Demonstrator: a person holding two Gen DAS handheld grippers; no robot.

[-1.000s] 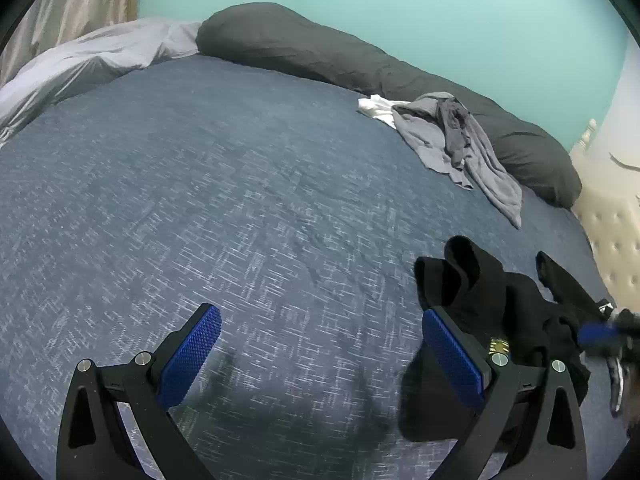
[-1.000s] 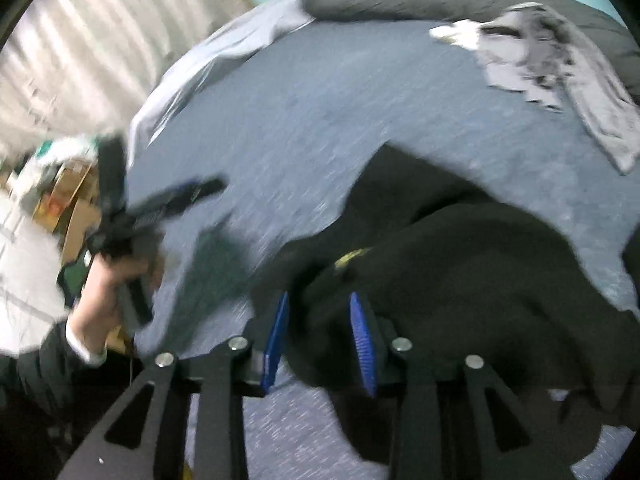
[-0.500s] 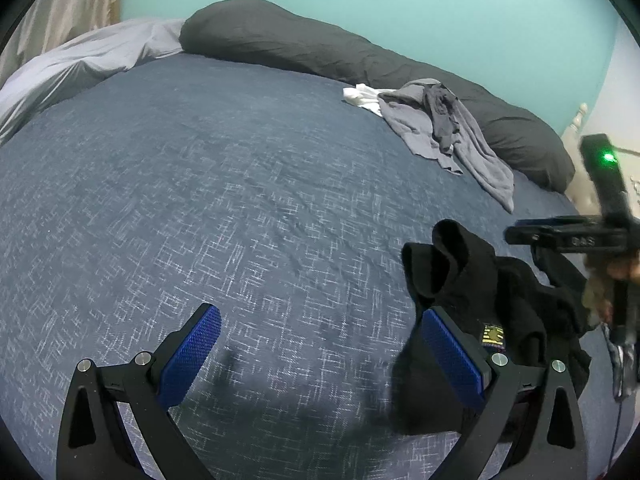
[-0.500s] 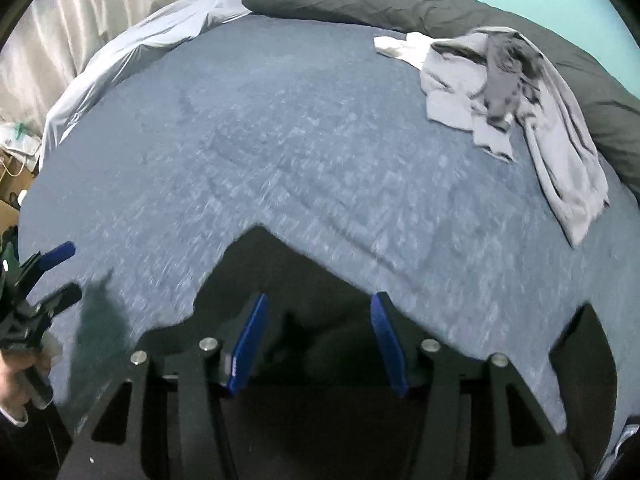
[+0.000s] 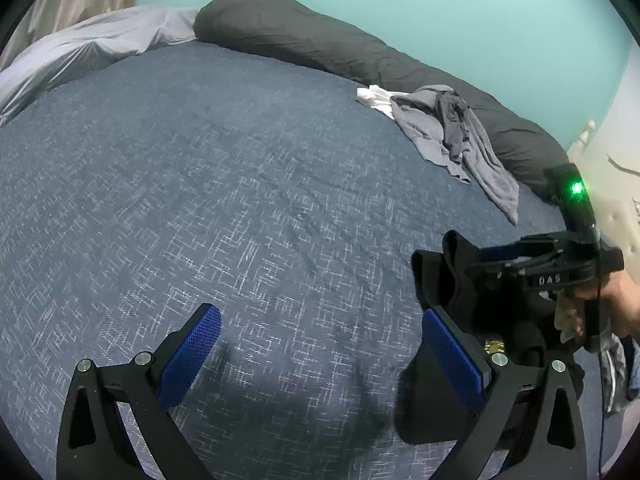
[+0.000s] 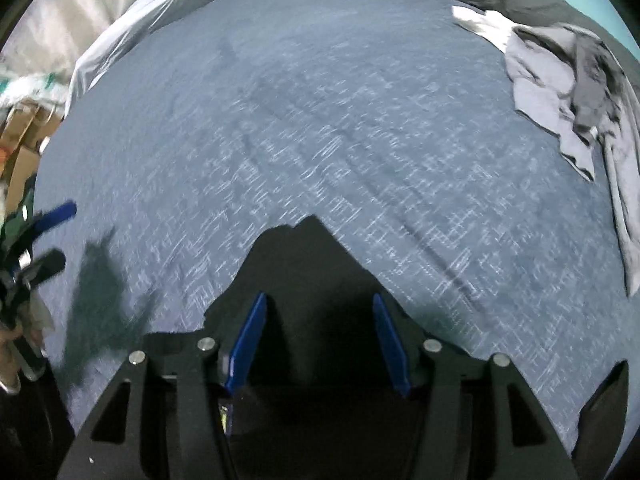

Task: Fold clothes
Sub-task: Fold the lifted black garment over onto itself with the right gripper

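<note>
- Left wrist view: the left gripper (image 5: 316,354) hangs over the blue bedspread (image 5: 224,184), jaws spread wide with nothing between them, in the same place and attitude as a second ago.
- What has changed here is on the right: the right gripper (image 5: 516,258), then only just at the frame edge, now reaches in over the black garment (image 5: 444,280), held by a hand (image 5: 618,300). The garment lies bunched near the bed's right side, just beside the left gripper's right finger.
- Open room: the bedspread is bare from the garment across to the left and up to the dark bolster (image 5: 340,48); only the grey clothes pile (image 5: 456,136) sits far off at the head.
- Right wrist view: the right gripper (image 6: 318,340) stands released, jaws apart over the black garment (image 6: 304,272), pads not pressing it. A second ago they were nearly shut on a fold of it; the cloth is now laid flat, a corner pointing up the bed.
- That probably means the garment is set down for spreading, no fold yet made.
- Edges: the bed's left edge and floor clutter (image 6: 24,120) lie beyond the left gripper (image 6: 40,236); plenty of clear bedspread (image 6: 320,120) lies ahead.
</note>
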